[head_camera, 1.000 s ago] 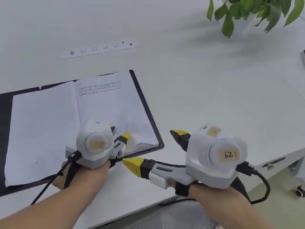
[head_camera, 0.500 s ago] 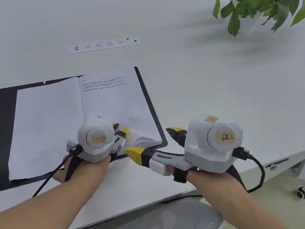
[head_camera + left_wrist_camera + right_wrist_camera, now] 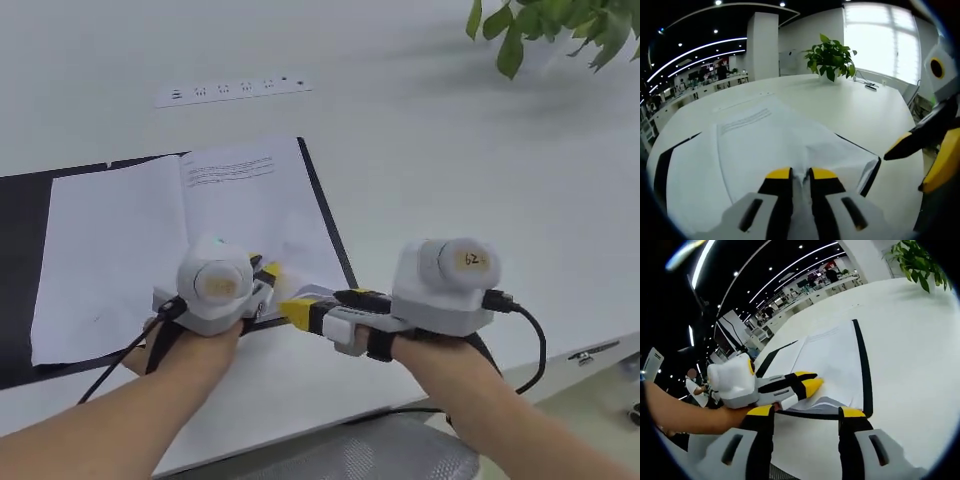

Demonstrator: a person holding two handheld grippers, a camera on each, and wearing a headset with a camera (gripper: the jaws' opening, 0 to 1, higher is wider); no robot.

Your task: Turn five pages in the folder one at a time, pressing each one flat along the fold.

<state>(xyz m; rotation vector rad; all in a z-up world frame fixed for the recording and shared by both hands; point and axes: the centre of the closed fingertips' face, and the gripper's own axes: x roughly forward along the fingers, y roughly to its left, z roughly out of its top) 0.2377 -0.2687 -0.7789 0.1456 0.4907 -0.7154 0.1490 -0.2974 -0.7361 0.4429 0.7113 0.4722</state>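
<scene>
Finding: the folder (image 3: 324,215) lies open at the bench's (image 3: 450,150) near left edge, its black cover flat on the surface; the right-hand page (image 3: 250,210) is the one in hand.

Left gripper (image 3: 268,272): set low over the page's near right part, jaws drawn almost together; in the left gripper view the sheet runs up into the narrow gap between them, so it appears to be pinching the page.

Right gripper (image 3: 332,303): jaws spread wide and holding nothing; it points leftward along the bench's near edge, towards the left gripper.

Governing relation: the page's free corner (image 3: 827,402) stands a little proud of the sheets beneath, at the folder's near right corner; it lies just ahead of the right gripper, between the lines of its open jaws, with the left gripper's tips just beside it on the far side. The fold (image 3: 186,210) runs from the near edge away towards the far edge, and lies to the left of both grippers. The page must therefore travel leftward across that axis.

Judgement: the left gripper has the lift in hand, and the right is the nearer to take the raised corner. Pressing along the fold is not yet begun.
</scene>
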